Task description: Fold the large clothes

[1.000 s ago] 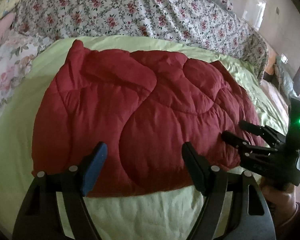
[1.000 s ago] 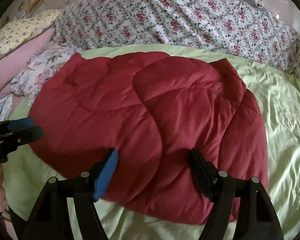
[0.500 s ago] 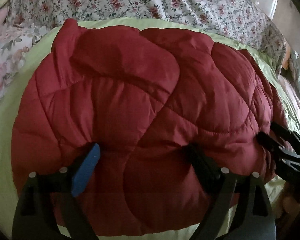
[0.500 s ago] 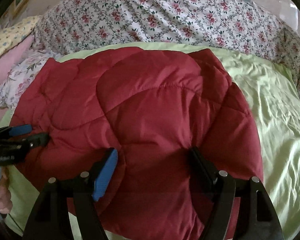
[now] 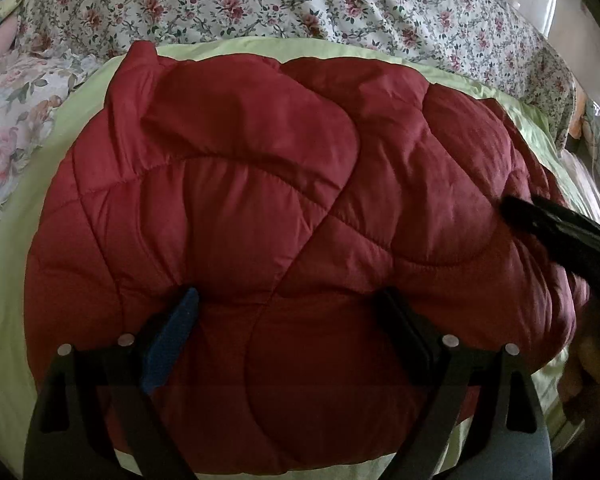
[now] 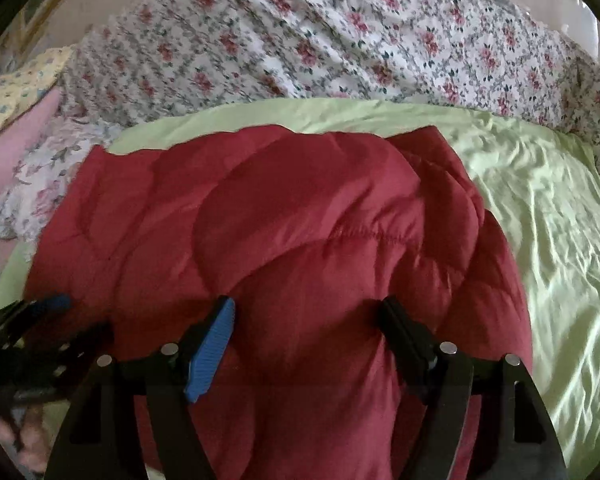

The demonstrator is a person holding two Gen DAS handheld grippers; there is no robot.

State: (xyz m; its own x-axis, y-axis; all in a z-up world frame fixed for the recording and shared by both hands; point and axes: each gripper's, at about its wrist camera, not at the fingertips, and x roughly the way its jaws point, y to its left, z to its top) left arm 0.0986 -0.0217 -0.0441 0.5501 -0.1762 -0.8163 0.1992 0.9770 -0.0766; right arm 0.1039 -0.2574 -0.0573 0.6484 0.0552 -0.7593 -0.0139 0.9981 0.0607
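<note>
A red quilted padded garment [image 5: 260, 208] lies folded on a light green sheet [image 5: 40, 152]; it also fills the right wrist view [image 6: 300, 240]. My left gripper [image 5: 288, 312] is open, its fingers pressed down onto the garment's near part. My right gripper [image 6: 306, 320] is open too, its fingers pushing into the garment near its right side. The right gripper shows as a dark blur at the right edge of the left wrist view [image 5: 560, 232]. The left gripper shows at the left edge of the right wrist view [image 6: 32, 328].
A floral duvet [image 5: 300, 4] is piled along the far side of the bed [image 6: 340, 40]. A floral pillow [image 5: 16, 120] and pink bedding [image 6: 16, 140] lie at the left. Wrinkled green sheet [image 6: 540, 220] spreads to the right of the garment.
Both grippers have moved forward and down from above the near edge onto the garment. They stay open and now press into the padding.
</note>
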